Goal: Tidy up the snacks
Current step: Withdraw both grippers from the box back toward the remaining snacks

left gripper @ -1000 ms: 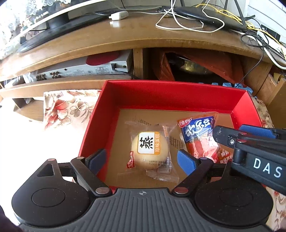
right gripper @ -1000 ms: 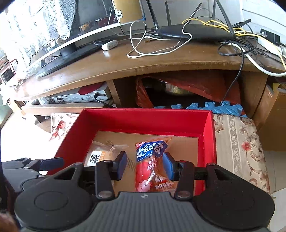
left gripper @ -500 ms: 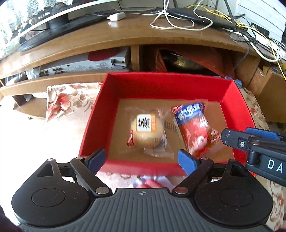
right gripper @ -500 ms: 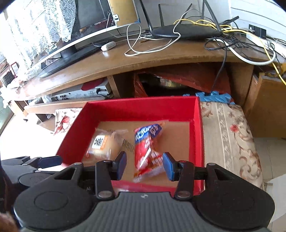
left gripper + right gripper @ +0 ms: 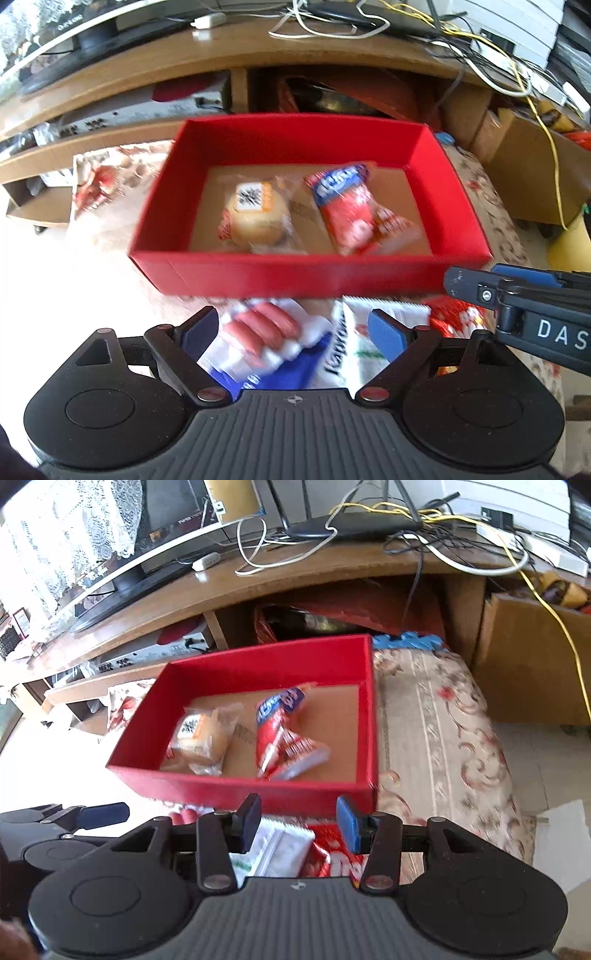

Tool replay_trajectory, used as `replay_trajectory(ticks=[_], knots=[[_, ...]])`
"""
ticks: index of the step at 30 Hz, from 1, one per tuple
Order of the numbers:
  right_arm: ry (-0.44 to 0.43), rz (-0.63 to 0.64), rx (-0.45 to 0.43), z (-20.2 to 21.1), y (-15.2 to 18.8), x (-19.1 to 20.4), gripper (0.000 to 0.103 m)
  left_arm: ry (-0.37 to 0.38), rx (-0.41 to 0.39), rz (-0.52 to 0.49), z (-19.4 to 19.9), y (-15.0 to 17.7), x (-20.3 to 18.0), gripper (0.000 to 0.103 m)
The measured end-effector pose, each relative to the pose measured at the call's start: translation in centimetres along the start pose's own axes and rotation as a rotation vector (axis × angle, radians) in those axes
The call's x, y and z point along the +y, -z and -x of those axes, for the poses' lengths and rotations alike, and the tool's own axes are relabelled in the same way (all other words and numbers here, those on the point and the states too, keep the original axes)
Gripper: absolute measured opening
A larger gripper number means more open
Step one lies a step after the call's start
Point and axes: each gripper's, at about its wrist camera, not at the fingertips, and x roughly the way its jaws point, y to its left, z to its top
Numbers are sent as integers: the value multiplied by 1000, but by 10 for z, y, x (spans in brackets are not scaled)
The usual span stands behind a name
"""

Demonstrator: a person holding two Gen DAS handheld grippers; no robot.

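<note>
Nearest the cameras, the left gripper [image 5: 293, 330] hung with its fingers spread wide and nothing between them, above a white-and-blue plastic pack of small red sausages [image 5: 266, 332] that lay on the floral-patterned cloth [image 5: 436, 738]. Just beside that pack lay a white sachet with green print [image 5: 360, 354], and next to it a red foil packet with white lettering [image 5: 332, 860]. The right gripper [image 5: 298, 821] hovered over these last two; its fingers stood at a narrow gap, released, gripping nothing. These three packs were outside the box, so by the look of it they remained to be sorted.

Just beyond them sat the open red cardboard box with a brown floor [image 5: 314, 273]. Inside it lay a round pale bun in clear wrap with an orange label [image 5: 255, 218], and to its right a red-and-blue crinkled snack bag [image 5: 354, 210], apart from the bun or barely touching it. The right half of the box floor was bare, leaving room.

Judged from this, the task was under way: two snacks were boxed, at least three waited in front. The sausage pack seemed the likeliest next pick for the left gripper.

Farther back stood the wooden television stand [image 5: 295, 576] with its tangle of cables.
</note>
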Motion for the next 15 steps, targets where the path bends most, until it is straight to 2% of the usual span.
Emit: replay_trajectory(ticks=[15], knots=[[24,-49,34,20,29,-27,43,37,74,-120,-15,26,-44,92]])
